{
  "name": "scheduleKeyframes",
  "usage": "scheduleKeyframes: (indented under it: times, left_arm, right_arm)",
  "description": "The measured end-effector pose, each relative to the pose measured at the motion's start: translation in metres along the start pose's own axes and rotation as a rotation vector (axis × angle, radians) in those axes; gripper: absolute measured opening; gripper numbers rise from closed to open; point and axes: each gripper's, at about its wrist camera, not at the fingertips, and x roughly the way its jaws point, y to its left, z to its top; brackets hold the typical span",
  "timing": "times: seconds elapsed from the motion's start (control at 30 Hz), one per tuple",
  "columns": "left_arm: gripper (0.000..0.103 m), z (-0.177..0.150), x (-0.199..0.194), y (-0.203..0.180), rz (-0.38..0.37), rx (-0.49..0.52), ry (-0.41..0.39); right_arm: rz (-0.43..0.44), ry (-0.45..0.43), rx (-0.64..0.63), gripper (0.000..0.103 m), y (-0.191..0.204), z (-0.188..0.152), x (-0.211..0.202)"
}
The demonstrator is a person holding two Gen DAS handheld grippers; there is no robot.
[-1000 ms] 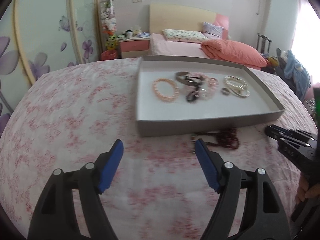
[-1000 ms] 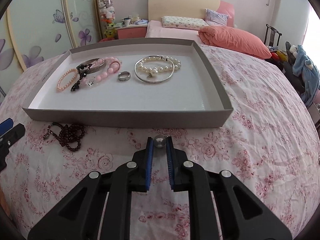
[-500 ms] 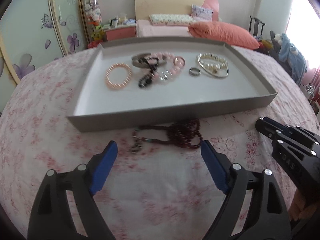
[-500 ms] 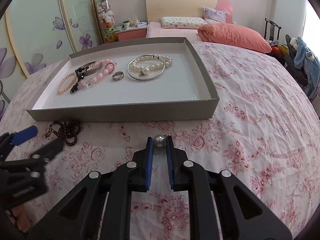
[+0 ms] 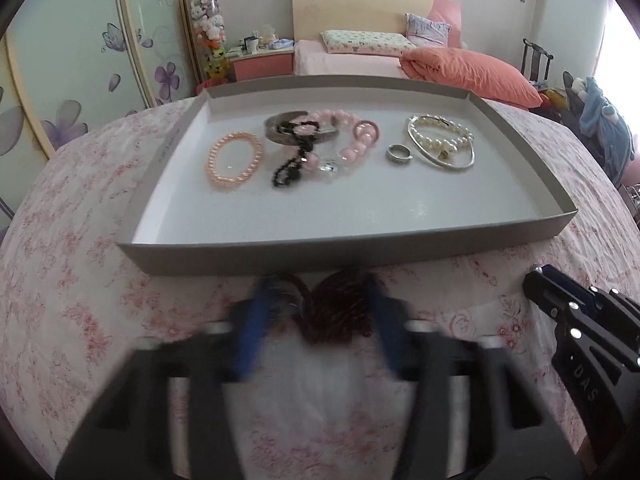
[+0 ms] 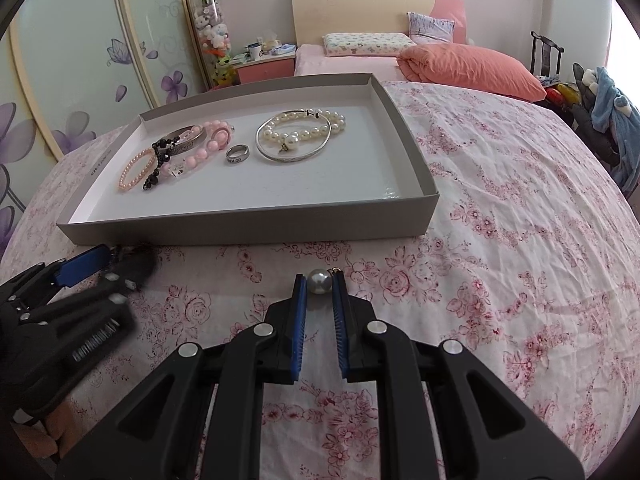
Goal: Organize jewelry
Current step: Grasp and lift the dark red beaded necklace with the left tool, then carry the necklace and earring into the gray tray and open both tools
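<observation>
— Beads first: where's the dark red bead strand [image 5: 340, 304]?
— On the bedspread [image 6: 500, 208] against the tray [image 5: 340, 254]; my left gripper [image 5: 320, 312] angles down, fingers closing around it.
— Right?
— Right gripper [image 6: 320, 284] pinches a pearl [image 6: 319, 281]. Tray holds bracelets, a ring [image 6: 237, 154].

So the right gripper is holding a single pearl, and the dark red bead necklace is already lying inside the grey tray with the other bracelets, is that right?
Not quite. The right gripper does hold a single pearl, but the dark red bead necklace is not in the grey tray. The left wrist view shows it on the floral cloth just in front of the tray's near wall, between the closing jaws of the left gripper.
</observation>
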Motion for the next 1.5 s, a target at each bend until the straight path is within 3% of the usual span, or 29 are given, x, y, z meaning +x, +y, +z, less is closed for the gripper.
scheduleKeyframes:
  times: [0.03,0.2,0.4,0.63,1.5]
  left_arm:
    - [0.019,0.000,-0.001,0.003,-0.008,-0.003,0.002]
    - [0.016,-0.010,-0.012,0.033,-0.005,0.010,0.001]
    - [0.021,-0.019,-0.016,0.058,0.026,-0.002,-0.004]
    - [0.025,-0.019,-0.016,0.061,0.022,-0.009,-0.014]
    - [0.025,-0.019,-0.015,0.062,0.019,-0.010,-0.014]
  right_arm:
    - [-0.005,0.000,-0.006,0.014,0.000,0.000,0.000]
    - [0.007,0.003,-0.058,0.014,0.012,0.000,0.001]
    - [0.026,0.005,-0.094,0.014,0.027,0.002,0.005]
    - [0.036,0.007,-0.087,0.014,0.027,0.002,0.005]
    - [0.046,0.008,-0.077,0.014,0.026,0.003,0.006]
